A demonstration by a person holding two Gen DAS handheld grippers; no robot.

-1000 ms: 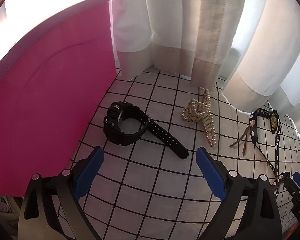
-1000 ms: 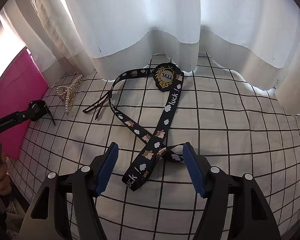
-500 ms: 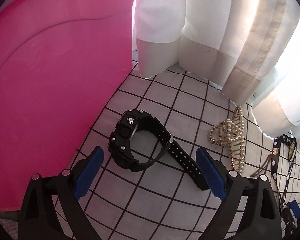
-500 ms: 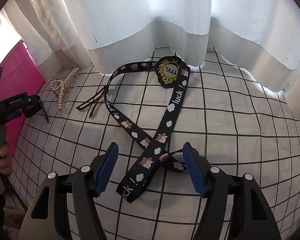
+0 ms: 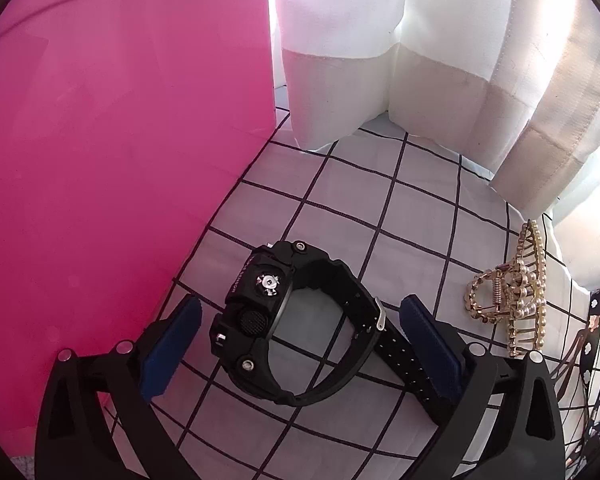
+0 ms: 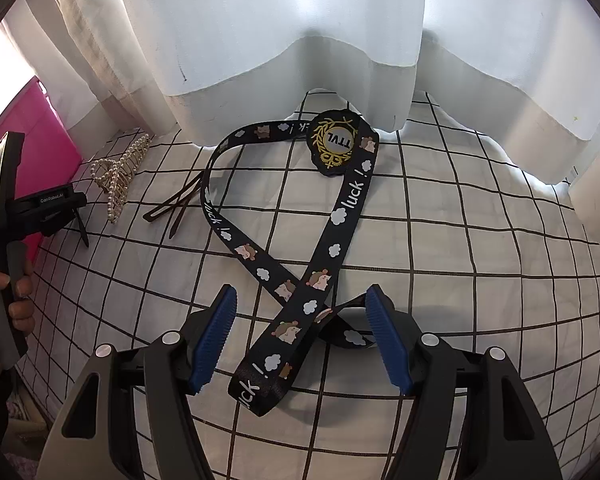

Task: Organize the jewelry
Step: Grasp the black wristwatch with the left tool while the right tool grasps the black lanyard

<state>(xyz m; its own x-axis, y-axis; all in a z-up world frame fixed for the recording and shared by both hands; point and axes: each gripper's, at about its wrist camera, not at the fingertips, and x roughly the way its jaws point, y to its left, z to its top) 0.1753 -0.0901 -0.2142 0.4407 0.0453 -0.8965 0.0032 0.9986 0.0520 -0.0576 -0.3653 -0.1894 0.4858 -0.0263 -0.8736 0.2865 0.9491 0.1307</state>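
Looking down the left claw (image 5: pixel 300 310) first: released, spread to full width, just been opening further, with the black watch (image 5: pixel 260 304) lying between the pads and touched by neither. Reads as a line-up for a grab across case and strap loop, with the wide spread likely chosen to clear the bulky case. Watch near the left edge of the bed sheet (image 5: pixel 380 208), just beside the pink panel (image 5: pixel 120 160). Resting on its side, strap buckled into a loop, perforated tail running under the right pad. Chunky matte black case, round knurled button, bright screw heads, silver buckle. Probably rigid at the case, springy at the strap.

Further right on the same sheet: pearl hair clip (image 5: pixel 516 300), gold-toned, teeth pointing toward the near edge, well apart from the watch.

Switching to the right claw (image 6: pixel 301 300): also released, narrower spread, parked low over the near crossing of the lanyard (image 6: pixel 324 264), pads either side and not closed on it. Judged as waiting its turn. Lanyard black, printed with hedgehogs, clouds and "luck !", looped and crossed over itself, ending at a round gold-on-black badge (image 6: pixel 334 142) by the far edge. Thin brown strips (image 6: pixel 172 208) between lanyard and clip; kind unclear.

Farthest back: white curtain (image 6: pixel 300 40) draped onto the sheet's far edge. Sorting judged barely begun, with all pieces loose on the sheet.
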